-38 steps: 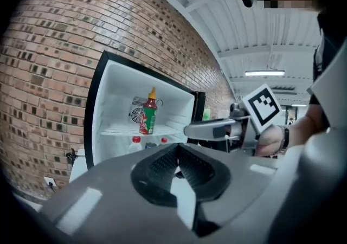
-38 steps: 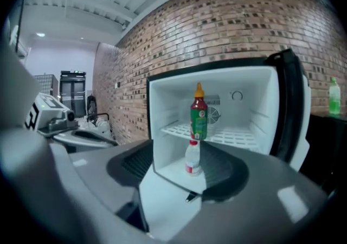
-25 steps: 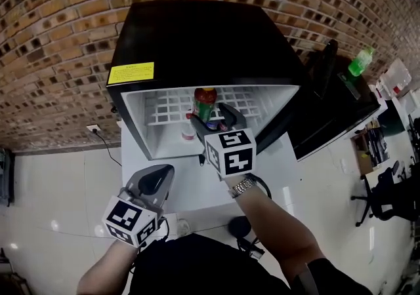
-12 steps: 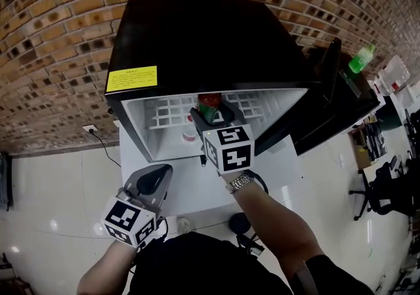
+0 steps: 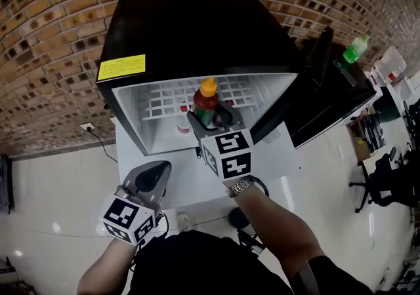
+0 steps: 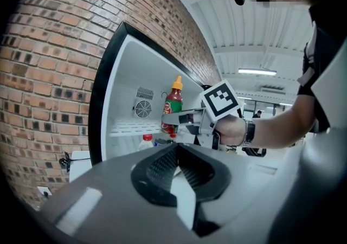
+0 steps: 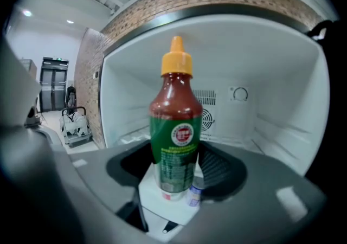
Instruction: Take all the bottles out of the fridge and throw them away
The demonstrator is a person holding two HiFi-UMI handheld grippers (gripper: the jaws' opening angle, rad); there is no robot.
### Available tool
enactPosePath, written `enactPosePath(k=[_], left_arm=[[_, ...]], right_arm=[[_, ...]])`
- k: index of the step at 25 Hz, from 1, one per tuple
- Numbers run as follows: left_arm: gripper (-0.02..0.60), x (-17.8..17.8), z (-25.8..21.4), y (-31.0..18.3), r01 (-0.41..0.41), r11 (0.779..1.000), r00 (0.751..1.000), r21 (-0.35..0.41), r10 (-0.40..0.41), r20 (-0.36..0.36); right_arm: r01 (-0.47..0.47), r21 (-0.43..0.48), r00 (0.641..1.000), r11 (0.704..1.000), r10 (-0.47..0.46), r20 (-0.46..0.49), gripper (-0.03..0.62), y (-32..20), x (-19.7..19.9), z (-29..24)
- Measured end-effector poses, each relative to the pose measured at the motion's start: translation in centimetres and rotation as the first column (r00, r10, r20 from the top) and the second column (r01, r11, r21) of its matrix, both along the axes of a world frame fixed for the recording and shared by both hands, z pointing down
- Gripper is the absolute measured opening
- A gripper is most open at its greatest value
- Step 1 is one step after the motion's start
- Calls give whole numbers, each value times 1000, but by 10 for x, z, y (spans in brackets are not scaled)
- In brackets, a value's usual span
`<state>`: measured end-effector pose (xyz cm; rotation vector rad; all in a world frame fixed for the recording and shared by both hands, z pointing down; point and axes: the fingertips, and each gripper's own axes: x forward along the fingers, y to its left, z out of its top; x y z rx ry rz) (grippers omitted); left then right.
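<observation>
A sauce bottle [image 5: 206, 102] with an orange cap, red contents and a green label stands upright between the jaws of my right gripper [image 5: 210, 115] at the mouth of the open black fridge [image 5: 197, 31]. In the right gripper view the sauce bottle [image 7: 175, 129] fills the gap of the right gripper [image 7: 176, 164], and both pads press its lower body. A white bottle with a red cap [image 5: 183, 123] stays on the fridge floor. My left gripper [image 5: 157, 170] hangs shut and holds nothing, low and to the left of the fridge.
The fridge door [image 5: 315, 84] hangs open to the right. A white wire shelf [image 5: 164, 100] spans the fridge's back. A small bottle [image 7: 194, 191] stands just behind the held one. A green bottle [image 5: 357, 48] sits on the desk at far right. White floor [image 5: 59, 182] lies at left.
The right gripper's jaws have closed round the sauce bottle. The bottle now stands higher and nearer the fridge's front, with its orange cap showing. The left gripper has barely moved.
</observation>
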<state>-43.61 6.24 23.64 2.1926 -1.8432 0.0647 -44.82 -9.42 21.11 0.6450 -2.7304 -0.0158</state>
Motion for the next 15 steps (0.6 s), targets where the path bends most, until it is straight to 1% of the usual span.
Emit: enactPosePath(k=[6,12,15], left_arm=[[3,27,-3,1,-15,1000,1000,6,15,7],[3,75,-2,1,-24,1000,1000,0,24,12],[3,105,1,2,-26,1000,1000,-5,26,7]], right_arm=[[13,-13,1000,1000,-13,6,270,22,35,0],[40,-32,999,999,-40,1,270,46,92,6],[54,-50,998,997,-55,-15,270,57,127,17]])
